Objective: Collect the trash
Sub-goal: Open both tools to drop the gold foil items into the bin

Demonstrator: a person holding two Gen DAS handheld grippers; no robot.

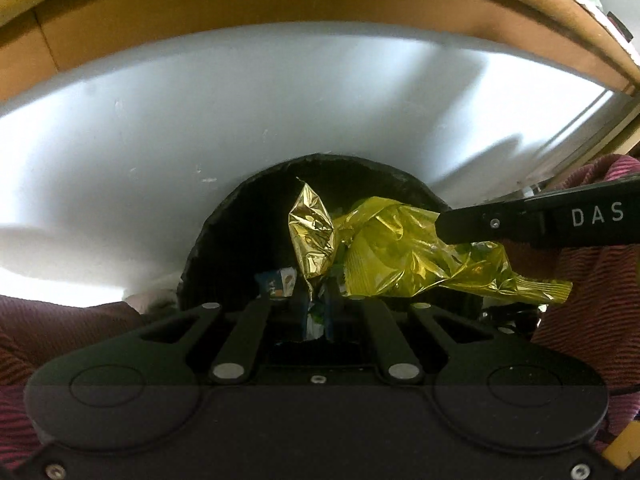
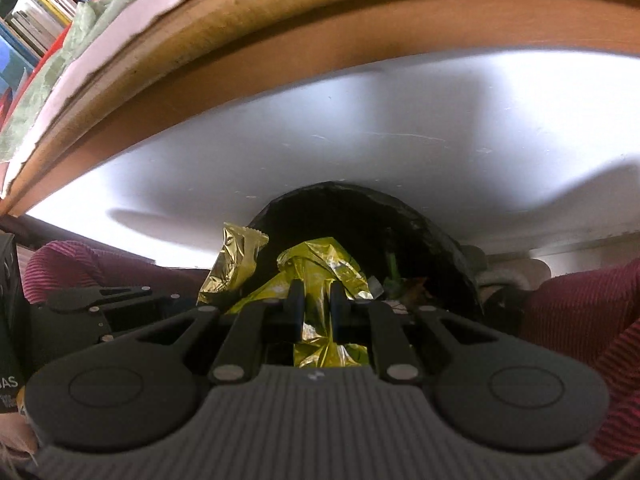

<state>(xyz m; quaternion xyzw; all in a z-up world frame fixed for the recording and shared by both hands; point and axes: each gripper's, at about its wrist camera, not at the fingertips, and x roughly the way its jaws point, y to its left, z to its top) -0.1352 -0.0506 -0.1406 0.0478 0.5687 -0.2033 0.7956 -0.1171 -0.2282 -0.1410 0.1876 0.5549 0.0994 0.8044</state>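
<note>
The right gripper's (image 2: 315,308) fingers (image 2: 296,304) are clenched on a crumpled yellow-green foil wrapper (image 2: 320,276), holding it over the mouth of a black trash bin (image 2: 440,240). The left gripper's (image 1: 318,312) fingers pinch a smaller gold foil wrapper (image 1: 312,232) just beside it, above the same bin. A white floor (image 1: 200,120) lies beyond, with a wooden edge (image 1: 280,4) farther out and maroon ribbed fabric (image 1: 592,280) at both sides.

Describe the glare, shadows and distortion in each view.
Left wrist view: fisheye bends the wooden edge into an arc; glare on the white surface; the gold wrapper glints. Right wrist view: same bowing; soft shadows on the white surface; the black bin interior stays dark.
</note>
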